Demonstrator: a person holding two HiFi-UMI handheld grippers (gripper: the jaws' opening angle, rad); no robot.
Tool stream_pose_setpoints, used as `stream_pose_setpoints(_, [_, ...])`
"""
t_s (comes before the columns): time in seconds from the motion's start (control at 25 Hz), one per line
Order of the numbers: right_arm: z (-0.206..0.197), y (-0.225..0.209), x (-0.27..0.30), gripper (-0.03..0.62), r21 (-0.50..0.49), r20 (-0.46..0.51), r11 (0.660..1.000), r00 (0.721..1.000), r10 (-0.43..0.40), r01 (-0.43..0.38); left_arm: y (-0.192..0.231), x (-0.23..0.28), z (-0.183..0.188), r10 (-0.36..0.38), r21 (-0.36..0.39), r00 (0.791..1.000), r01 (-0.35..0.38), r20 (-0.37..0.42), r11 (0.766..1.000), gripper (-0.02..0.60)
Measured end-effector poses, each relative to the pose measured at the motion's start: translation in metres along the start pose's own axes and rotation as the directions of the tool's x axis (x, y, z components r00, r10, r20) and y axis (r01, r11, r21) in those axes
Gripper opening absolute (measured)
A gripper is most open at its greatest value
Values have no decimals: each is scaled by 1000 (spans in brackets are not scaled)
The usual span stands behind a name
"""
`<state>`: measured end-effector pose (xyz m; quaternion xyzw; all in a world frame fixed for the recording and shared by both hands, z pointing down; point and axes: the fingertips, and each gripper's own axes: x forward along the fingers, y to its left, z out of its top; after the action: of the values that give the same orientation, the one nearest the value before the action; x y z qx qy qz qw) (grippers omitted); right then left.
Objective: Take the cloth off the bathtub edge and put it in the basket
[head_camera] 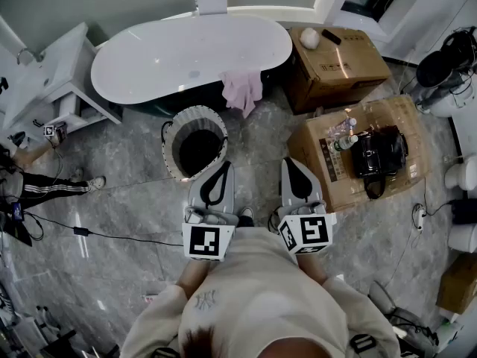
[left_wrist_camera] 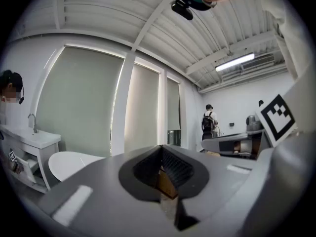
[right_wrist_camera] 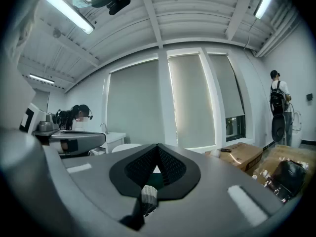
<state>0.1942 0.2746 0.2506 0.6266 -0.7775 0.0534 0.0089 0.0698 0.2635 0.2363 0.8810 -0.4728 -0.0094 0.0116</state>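
A pink cloth (head_camera: 244,89) hangs over the near edge of the white bathtub (head_camera: 186,54). Just in front of the tub, on the floor, stands a white ribbed basket (head_camera: 195,142) with a dark inside. My left gripper (head_camera: 221,167) (left_wrist_camera: 161,147) is held near my body, its tip just right of the basket, jaws shut and holding nothing. My right gripper (head_camera: 293,162) (right_wrist_camera: 157,146) sits beside it, also shut with nothing in it. Both point toward the tub, well short of the cloth. The tub shows pale behind the jaws in both gripper views.
A cardboard box (head_camera: 332,62) stands right of the tub. A second box (head_camera: 328,174), nearer, carries a black bag (head_camera: 380,153) and bottles. A white vanity (head_camera: 45,77) is at the left, with a person's legs (head_camera: 56,186) and a floor cable (head_camera: 89,233) nearby.
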Motion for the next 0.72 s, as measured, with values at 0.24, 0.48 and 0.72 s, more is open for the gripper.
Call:
stream_pose_setpoints(0.24, [0,2,2,-3,5,-2,1000,1000,11,-10,3,1,1,1,1,1000,-1,-7,1000,2])
stream_pose_setpoints(0.48, [-1,0,3,-3,11,-4,1000,1000,16,-16,2,7,3,-3,2,1000,3,-2,1000,2])
stream_pose_setpoints(0.72, [-4,-2,4,-3,14,-18,999,999,40,-40,-4,13,3,-12,-7,1000,12,-7,1000,2])
